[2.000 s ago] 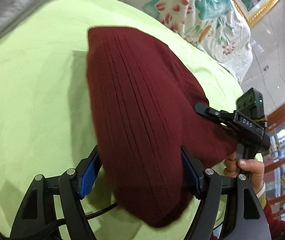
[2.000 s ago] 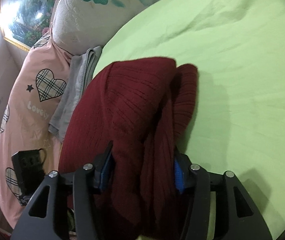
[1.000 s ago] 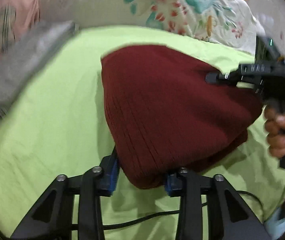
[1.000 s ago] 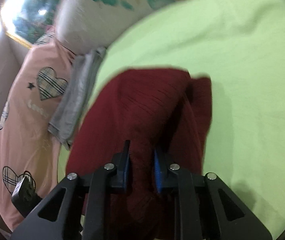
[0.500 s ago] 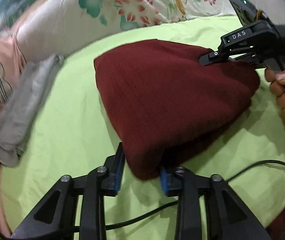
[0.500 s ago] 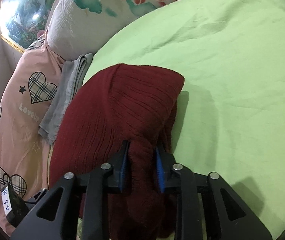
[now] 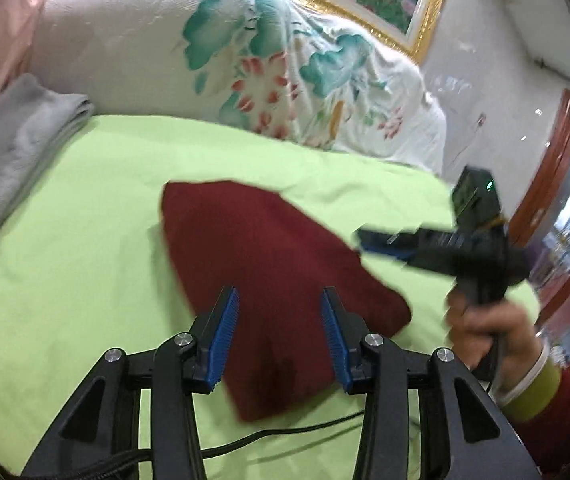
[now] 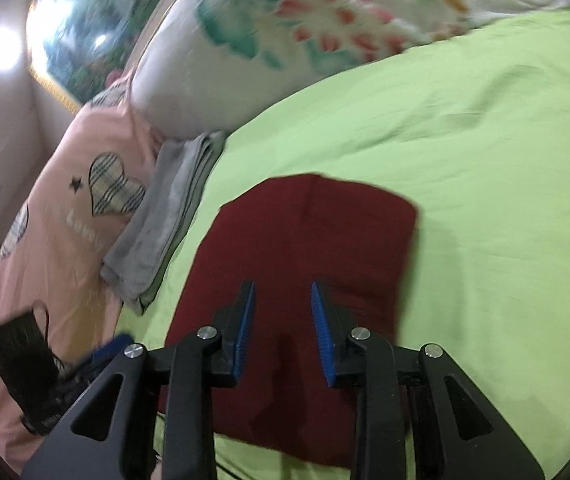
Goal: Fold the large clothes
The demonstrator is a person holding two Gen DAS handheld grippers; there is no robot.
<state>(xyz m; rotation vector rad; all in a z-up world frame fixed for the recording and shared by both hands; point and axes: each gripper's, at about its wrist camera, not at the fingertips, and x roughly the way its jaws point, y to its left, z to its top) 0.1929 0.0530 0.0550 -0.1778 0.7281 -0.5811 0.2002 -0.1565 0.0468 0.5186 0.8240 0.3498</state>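
A dark red knitted sweater (image 7: 253, 240) lies folded into a compact slab on the light green bed sheet (image 7: 65, 260). My left gripper (image 7: 279, 294) hovers just above its near end. Its jaws are opening and the blue pads touch nothing. In the right wrist view the sweater (image 8: 305, 232) lies flat below my right gripper (image 8: 281, 286), whose jaws stand apart with no cloth between them. The left wrist view shows the right gripper (image 7: 369, 242) lifted clear of the sweater's right edge, held by a hand (image 7: 481, 328).
A folded grey garment (image 7: 9, 148) lies at the sheet's left edge, also seen as the grey garment (image 8: 169, 208). A floral pillow (image 7: 245, 60) backs the bed. Pink heart-print bedding (image 8: 65, 220) lies beyond the grey garment. A black cable (image 7: 285, 432) runs under my left gripper.
Both grippers let go of the sweater and lifted off it. The sweater now lies flat on the sheet, and the left view has tilted up toward the pillow and wall.
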